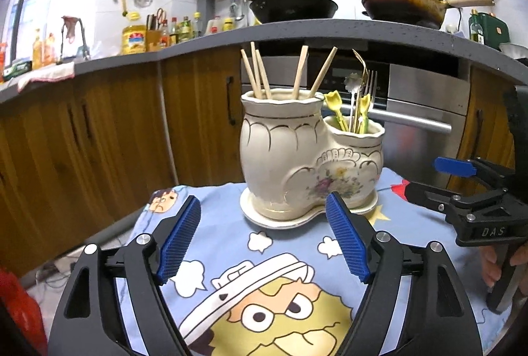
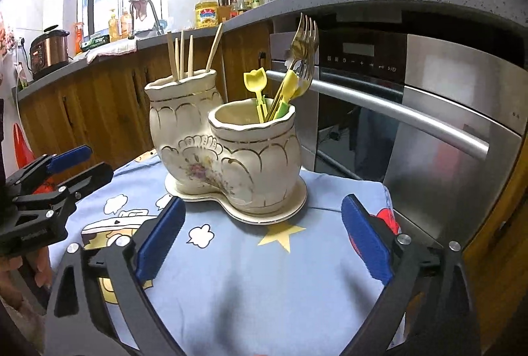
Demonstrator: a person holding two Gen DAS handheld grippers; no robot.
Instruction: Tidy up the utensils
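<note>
A cream ceramic two-cup utensil holder (image 1: 297, 154) (image 2: 237, 154) stands on its matching saucer on a small table covered with a blue cartoon cloth (image 1: 264, 257) (image 2: 250, 273). Several wooden chopsticks (image 1: 260, 72) (image 2: 183, 57) stick up from the taller cup. Metal forks (image 1: 369, 85) (image 2: 305, 39) and yellow-green plastic picks (image 1: 333, 103) (image 2: 255, 82) stand in the shorter cup. My left gripper (image 1: 264, 207) is open just in front of the holder, nothing between its blue pads. My right gripper (image 2: 262, 209) is open near the saucer's front edge, also empty. Each gripper shows at the other view's side.
Beyond the table are wooden cabinets (image 1: 99, 131) and a steel oven (image 2: 429, 111) with a long handle under a grey countertop (image 1: 330, 29). Two woks (image 1: 293, 4), oil bottles (image 1: 133, 39) and a rice cooker (image 2: 49, 50) sit on the counter. A hand (image 1: 495, 263) holds the right gripper's grip.
</note>
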